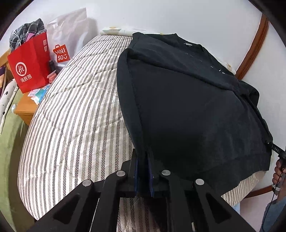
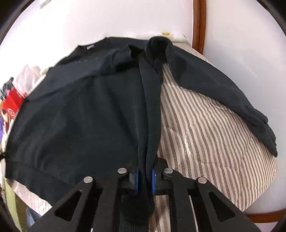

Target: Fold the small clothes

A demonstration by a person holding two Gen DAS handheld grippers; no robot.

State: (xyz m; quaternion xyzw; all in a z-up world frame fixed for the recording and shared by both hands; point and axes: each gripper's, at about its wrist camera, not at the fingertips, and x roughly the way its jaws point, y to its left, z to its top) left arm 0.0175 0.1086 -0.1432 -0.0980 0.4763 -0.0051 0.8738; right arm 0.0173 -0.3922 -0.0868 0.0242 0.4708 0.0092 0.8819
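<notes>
Here a dark sweatshirt (image 1: 187, 107) lies spread on a striped mattress (image 1: 71, 116), its collar toward the white wall (image 1: 160, 16), one sleeve trailing toward the mattress edge in the right wrist view. The left gripper (image 1: 143, 176) pinches a fold along the garment's side edge between its blue pads, and the right gripper (image 2: 145, 176) is clamped on another bunched fold of the same cloth. Beyond the mattress, a red paper bag (image 1: 30, 66) stands on a wooden bedside table (image 1: 26, 110), beside a white shopping bag (image 1: 71, 35).
</notes>
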